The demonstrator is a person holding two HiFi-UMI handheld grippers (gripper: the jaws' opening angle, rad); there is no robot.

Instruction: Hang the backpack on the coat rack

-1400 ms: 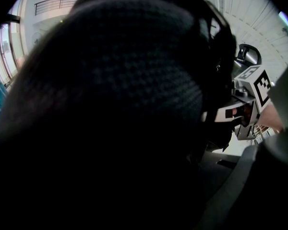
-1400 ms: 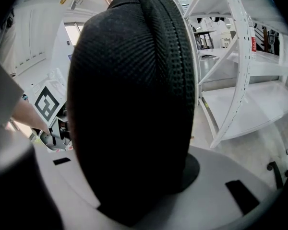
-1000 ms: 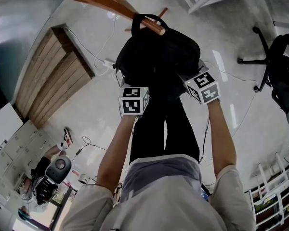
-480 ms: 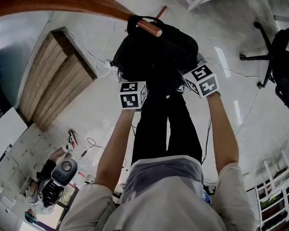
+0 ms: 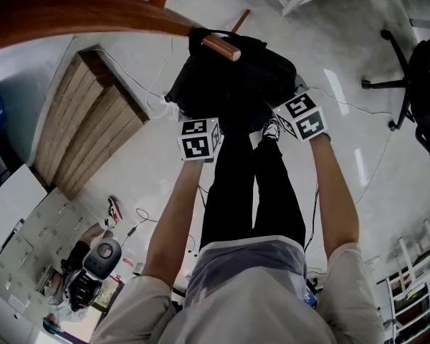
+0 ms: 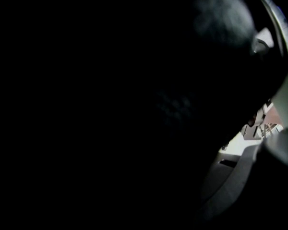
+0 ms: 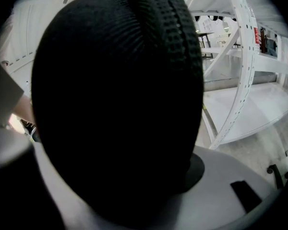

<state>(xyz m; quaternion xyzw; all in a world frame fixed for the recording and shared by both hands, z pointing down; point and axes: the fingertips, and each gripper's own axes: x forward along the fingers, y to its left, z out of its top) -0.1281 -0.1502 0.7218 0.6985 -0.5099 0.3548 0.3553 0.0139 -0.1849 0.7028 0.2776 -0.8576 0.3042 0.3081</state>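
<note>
Letting go looks like the step here: the backpack (image 5: 233,81) hangs by its loop on the coat rack (image 5: 72,13) peg (image 5: 221,46), and below the peg both sets of jaws have just been easing open, the right gripper (image 5: 295,112) with the bag wedged against both jaws, the left gripper (image 5: 199,131) too dark to call, so next I'd back both out gently.

Both arms reached out, a gripper at each lower corner of the backpack (image 5: 236,77).
The left arm (image 5: 173,221) and right arm (image 5: 337,199) stretched nearly straight, side by side. The left gripper (image 5: 199,136) sat at the backpack's lower left edge, the right gripper (image 5: 301,117) at its lower right. Both pairs of jaws had just been opening. The backpack filled the right pair's gap, touching both jaws; the left pair was lost in darkness against the fabric.
</note>
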